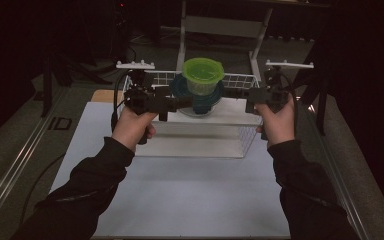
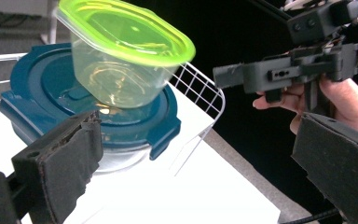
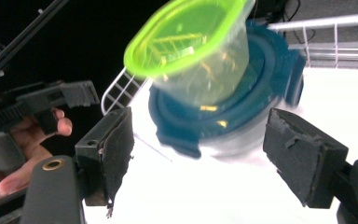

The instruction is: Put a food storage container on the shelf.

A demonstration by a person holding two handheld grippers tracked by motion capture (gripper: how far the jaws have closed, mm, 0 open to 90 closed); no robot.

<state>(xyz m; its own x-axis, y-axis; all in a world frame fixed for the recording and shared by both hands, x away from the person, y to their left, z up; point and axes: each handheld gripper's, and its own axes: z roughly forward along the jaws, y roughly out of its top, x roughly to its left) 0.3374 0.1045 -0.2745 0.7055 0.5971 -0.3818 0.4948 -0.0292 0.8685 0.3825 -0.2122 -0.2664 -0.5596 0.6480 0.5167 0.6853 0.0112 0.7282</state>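
Observation:
A clear tub with a lime-green lid (image 1: 203, 75) (image 2: 121, 51) (image 3: 196, 51) stands tilted on a larger clear container with a dark blue clip lid (image 1: 200, 97) (image 2: 130, 121) (image 3: 242, 107). Both sit at the far end of a white wire basket (image 1: 240, 80). My left gripper (image 1: 184, 103) (image 2: 200, 163) is open just left of the stack, jaws wide apart with nothing between them. My right gripper (image 1: 250, 103) (image 3: 205, 154) is open on the stack's right, a short gap away. Each gripper view also shows the other gripper (image 2: 284, 70) (image 3: 42, 105) in a hand.
The basket rests on a white table top (image 1: 180, 195). Its wire wall (image 2: 200, 88) (image 3: 335, 37) rises close behind and beside the containers. A white frame leg (image 1: 182, 35) and dark floor lie beyond the table. Metal rails run along both table sides.

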